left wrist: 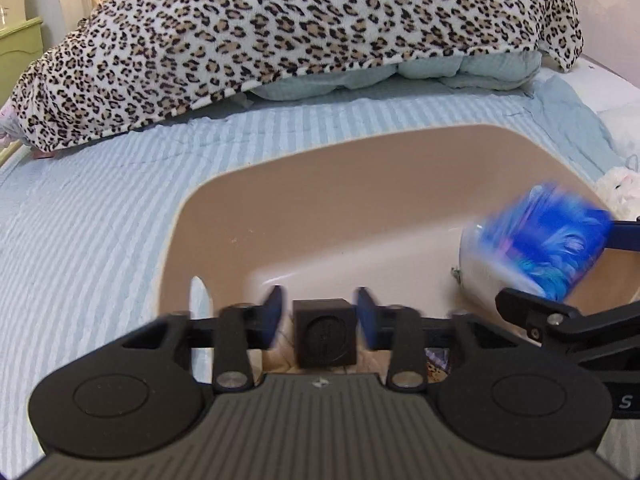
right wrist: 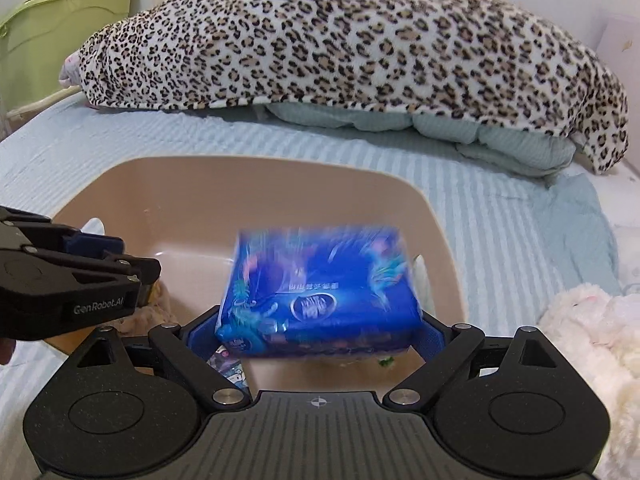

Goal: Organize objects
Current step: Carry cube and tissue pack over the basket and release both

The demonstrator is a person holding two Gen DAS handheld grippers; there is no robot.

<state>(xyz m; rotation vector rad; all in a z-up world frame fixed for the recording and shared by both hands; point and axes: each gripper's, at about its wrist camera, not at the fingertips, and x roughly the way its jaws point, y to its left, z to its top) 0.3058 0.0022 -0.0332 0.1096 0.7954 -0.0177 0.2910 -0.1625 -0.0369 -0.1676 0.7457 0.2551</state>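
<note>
A beige plastic bin point(left wrist: 320, 208) stands on the bed; it also shows in the right wrist view point(right wrist: 256, 200). My right gripper point(right wrist: 320, 336) is shut on a blue tissue pack point(right wrist: 320, 288) and holds it over the bin's near right part; the pack also shows in the left wrist view point(left wrist: 540, 240), blurred. My left gripper point(left wrist: 322, 318) is over the bin's near edge with a small black cube point(left wrist: 325, 332) between its blue pads; a narrow gap shows on each side. In the right wrist view the left gripper point(right wrist: 100, 256) is at the bin's left.
A leopard-print blanket point(right wrist: 340, 40) over a pale green quilt lies across the far side of the striped blue bedspread point(left wrist: 100, 208). A white plush toy point(right wrist: 592, 328) lies right of the bin. Small items point(right wrist: 228, 360) lie inside the bin's near part. A green cabinet point(right wrist: 60, 32) stands far left.
</note>
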